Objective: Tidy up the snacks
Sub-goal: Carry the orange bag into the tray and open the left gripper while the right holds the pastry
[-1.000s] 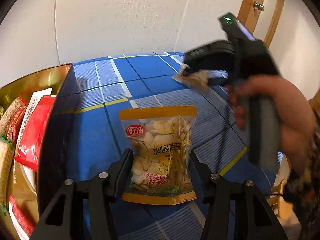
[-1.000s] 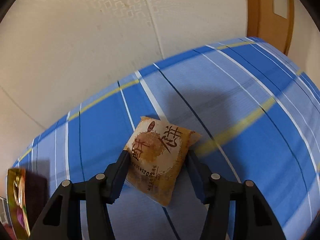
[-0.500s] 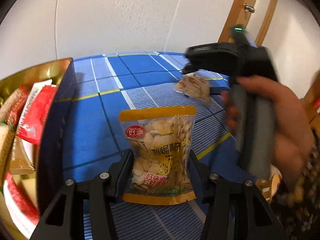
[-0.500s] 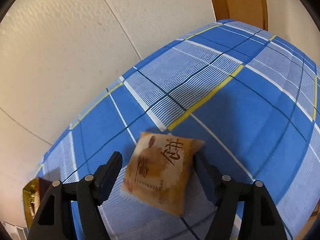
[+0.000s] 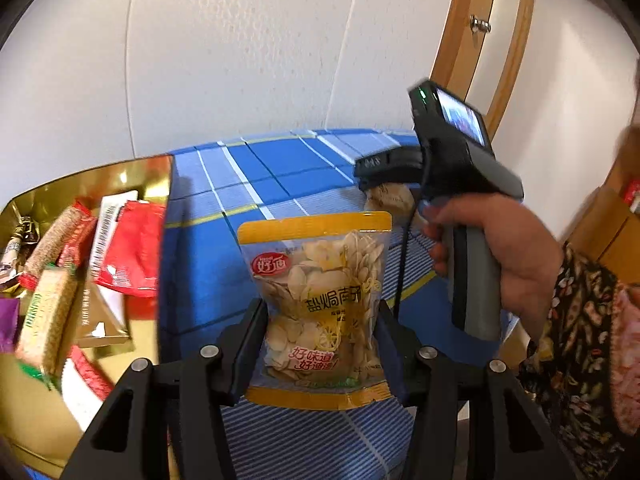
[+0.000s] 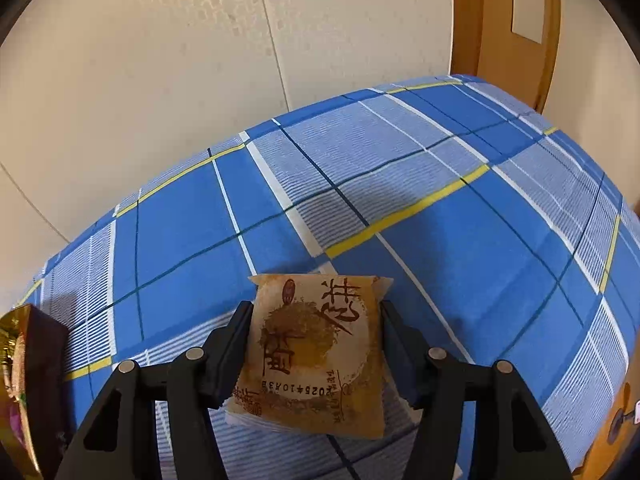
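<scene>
Two snacks are in hand. At far left the gold box holds packets on the blue plaid bench. Left tongs clamp the seed pouch by its lower sides: light, slick film, brittle seeds. Right tongs, just been closing, pinch the pastry packet at mid-edges; soft, crushable.

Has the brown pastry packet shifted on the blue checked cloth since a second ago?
Yes. The brown pastry packet now sits squarer, straight between the right gripper fingers; its jaws just closed onto it.
</scene>
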